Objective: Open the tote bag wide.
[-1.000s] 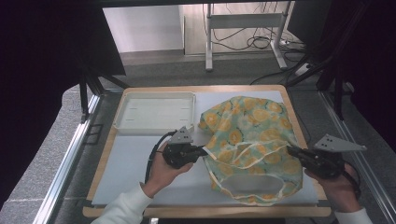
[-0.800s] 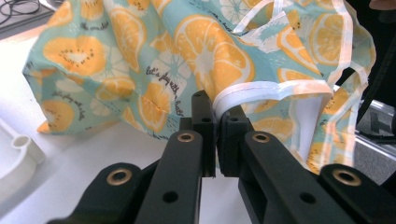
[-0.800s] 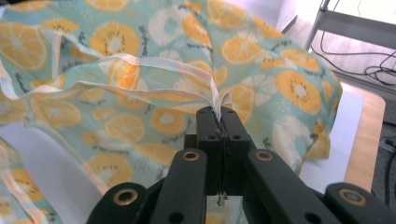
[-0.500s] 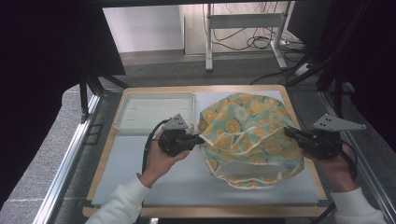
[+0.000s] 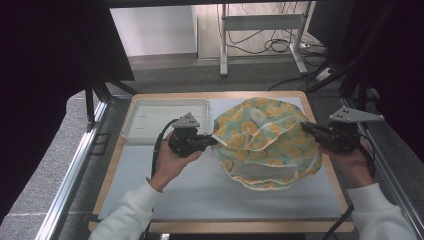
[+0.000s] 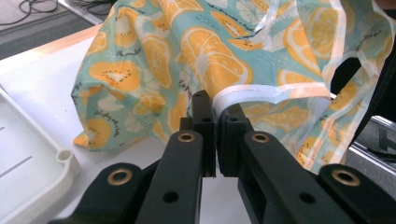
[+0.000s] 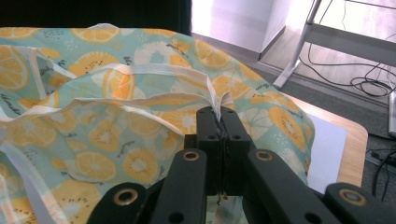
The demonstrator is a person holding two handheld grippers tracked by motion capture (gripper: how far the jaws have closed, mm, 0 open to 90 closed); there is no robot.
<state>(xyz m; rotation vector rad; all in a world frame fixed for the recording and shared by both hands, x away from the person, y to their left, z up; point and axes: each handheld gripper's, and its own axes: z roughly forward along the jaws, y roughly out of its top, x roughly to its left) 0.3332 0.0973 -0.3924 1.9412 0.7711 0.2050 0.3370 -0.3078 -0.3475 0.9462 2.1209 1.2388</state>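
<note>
A teal cloth printed with orange slices and edged in white point(image 5: 260, 135) is lifted into a dome over the right half of the white mat point(image 5: 210, 195). My left gripper point(image 5: 209, 141) pinches its white edge at the left side, jaws shut on the cloth point(image 6: 219, 100). My right gripper point(image 5: 306, 128) is shut on the white hem at the right side, and the hem point(image 7: 217, 105) is clamped between its black jaws. The cloth's lower fold point(image 5: 260, 180) still rests on the mat.
A white shallow tray point(image 5: 165, 120) lies at the back left of the wooden board point(image 5: 112, 170). Metal rails run along both sides of the table. Beyond the far edge are a floor, cables and a metal stand point(image 5: 260, 30).
Both grippers have moved up and away from the person, carrying the cloth's edges with them. The cloth has risen from a flat spread into a raised, bunched dome.
</note>
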